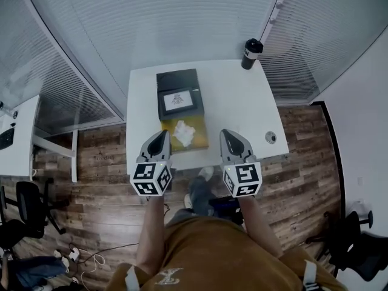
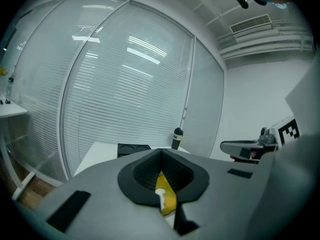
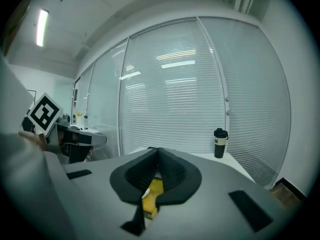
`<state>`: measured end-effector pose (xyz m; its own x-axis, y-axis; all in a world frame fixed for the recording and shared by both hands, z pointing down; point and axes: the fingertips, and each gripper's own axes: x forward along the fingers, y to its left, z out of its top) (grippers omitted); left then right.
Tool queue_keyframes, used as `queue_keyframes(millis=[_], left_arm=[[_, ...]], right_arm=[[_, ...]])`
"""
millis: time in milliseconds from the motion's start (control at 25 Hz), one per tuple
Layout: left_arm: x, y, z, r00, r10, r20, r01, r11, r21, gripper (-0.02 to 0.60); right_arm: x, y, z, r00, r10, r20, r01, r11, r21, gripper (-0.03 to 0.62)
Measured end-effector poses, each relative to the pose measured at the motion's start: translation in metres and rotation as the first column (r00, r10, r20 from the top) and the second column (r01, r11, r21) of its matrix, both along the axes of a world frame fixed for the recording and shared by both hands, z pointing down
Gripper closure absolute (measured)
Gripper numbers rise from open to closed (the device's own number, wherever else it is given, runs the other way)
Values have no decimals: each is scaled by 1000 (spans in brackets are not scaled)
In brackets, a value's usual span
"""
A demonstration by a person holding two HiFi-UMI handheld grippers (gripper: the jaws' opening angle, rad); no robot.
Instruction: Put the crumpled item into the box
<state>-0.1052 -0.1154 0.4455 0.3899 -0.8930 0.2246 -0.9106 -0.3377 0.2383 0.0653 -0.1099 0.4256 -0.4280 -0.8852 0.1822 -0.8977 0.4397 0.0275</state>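
Head view: white table (image 1: 236, 102), with the crumpled item (image 1: 183, 130) lying on a yellow tray (image 1: 197, 140) at its near edge and a black box (image 1: 177, 79) touching just behind. Left gripper (image 1: 160, 136) and right gripper (image 1: 229, 136) flank the tray; bare tabletop lies either side.
Left gripper view: jaws closed, empty.
Right gripper view: jaws closed, empty.

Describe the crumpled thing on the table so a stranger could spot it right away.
Start at the white table by the glass wall. At its near edge, in front of the black box, lies a yellow square. The crumpled item sits on it: the only small, wrinkled white lump there.
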Motion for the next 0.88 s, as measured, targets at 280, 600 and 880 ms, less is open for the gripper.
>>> queue_keyframes(millis=[280,600,880], left_arm=[[0,2,2,1000,4,-21,-4,1000,-8,558],[-1,0,8,1000,7,-3,-7,1000,-23,558],[-5,-4,12,1000,4,-1,-4,999,-32,558]], right_arm=[[0,2,4,1000,8,-15,-8,1000,-10,582],[-5,1,10,1000,-2,-21,1,1000,-28,582],[-9,-4,14,999,-6,-39,5,999,-36,582]])
